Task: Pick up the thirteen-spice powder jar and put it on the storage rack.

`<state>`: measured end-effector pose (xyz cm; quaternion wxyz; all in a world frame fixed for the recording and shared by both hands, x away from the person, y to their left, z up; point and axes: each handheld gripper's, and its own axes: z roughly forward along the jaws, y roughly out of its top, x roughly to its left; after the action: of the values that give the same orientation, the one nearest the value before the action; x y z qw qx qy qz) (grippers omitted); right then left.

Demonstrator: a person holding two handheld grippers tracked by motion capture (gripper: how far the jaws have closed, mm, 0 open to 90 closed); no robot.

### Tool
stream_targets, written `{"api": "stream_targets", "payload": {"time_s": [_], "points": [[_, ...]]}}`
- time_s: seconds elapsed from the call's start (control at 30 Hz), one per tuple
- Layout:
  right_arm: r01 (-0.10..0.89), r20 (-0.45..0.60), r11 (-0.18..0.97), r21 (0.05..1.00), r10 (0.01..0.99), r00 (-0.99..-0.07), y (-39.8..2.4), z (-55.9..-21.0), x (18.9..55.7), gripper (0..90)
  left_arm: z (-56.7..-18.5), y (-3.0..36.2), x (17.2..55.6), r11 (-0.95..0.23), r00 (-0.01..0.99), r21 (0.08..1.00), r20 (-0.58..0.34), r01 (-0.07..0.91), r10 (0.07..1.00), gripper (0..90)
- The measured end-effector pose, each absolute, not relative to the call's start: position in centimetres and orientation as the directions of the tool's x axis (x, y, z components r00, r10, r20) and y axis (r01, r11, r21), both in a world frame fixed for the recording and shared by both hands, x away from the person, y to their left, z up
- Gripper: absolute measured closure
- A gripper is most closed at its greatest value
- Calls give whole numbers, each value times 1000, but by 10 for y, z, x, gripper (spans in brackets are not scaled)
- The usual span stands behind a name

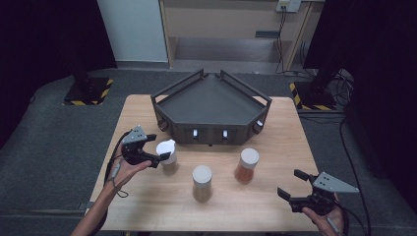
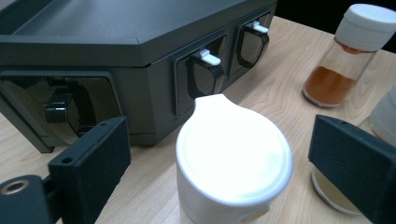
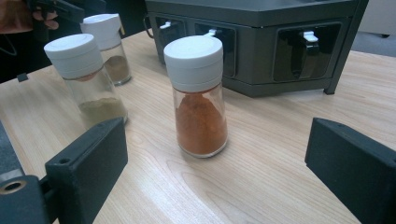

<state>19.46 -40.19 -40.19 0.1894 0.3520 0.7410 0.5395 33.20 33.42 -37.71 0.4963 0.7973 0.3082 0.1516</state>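
Three white-capped spice jars stand on the wooden table point(image 1: 275, 206). My left gripper point(image 1: 160, 147) point(image 2: 219, 163) is open, its jaws on either side of the left jar's white cap point(image 2: 233, 154) with a gap on each side. That left jar point(image 1: 169, 160) point(image 3: 109, 46) holds brownish powder. The middle jar point(image 1: 202, 183) point(image 3: 86, 74) holds pale powder. The right jar point(image 1: 247, 166) point(image 3: 198, 93) point(image 2: 348, 56) holds orange powder. My right gripper point(image 1: 290, 183) point(image 3: 217, 163) is open near the front right edge, a short way from the orange jar, with nothing between its jaws.
A dark angular tray-like rack point(image 1: 211, 101) point(image 2: 116, 42) point(image 3: 261, 42) with small white latches on its front stands at the back of the table, just behind the jars. Bare wood lies between the jars and the front edge.
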Motion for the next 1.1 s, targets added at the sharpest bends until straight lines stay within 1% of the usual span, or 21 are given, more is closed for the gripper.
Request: {"api": "stream_targets", "payload": {"time_s": [0.17, 0.47, 0.6, 0.73, 0.8, 0.9, 1.1], "points": [[318, 98, 172, 933, 726, -680, -401, -402, 194, 62, -382, 326, 332, -337, 762, 876, -51, 344, 646, 70], [318, 97, 173, 932, 726, -681, -401, -401, 194, 62, -394, 319, 332, -337, 755, 872, -56, 356, 653, 93], [317, 95, 176, 932, 726, -681, -401, -401, 194, 62, -396, 318, 331, -328, 746, 873, -58, 360, 664, 127], [317, 93, 177, 932, 726, -681, -401, -401, 194, 62, -397, 319, 330, -322, 748, 879, -58, 352, 661, 185], [317, 94, 176, 932, 727, -681, -401, -401, 194, 62, -398, 319, 330, -328, 755, 879, -52, 345, 654, 244], [316, 94, 176, 932, 727, -681, -401, -401, 194, 62, -399, 318, 328, -331, 759, 882, -44, 335, 650, 289], [316, 92, 179, 932, 726, -682, -400, -401, 194, 62, -397, 318, 327, -340, 759, 881, -31, 327, 650, 296]]}}
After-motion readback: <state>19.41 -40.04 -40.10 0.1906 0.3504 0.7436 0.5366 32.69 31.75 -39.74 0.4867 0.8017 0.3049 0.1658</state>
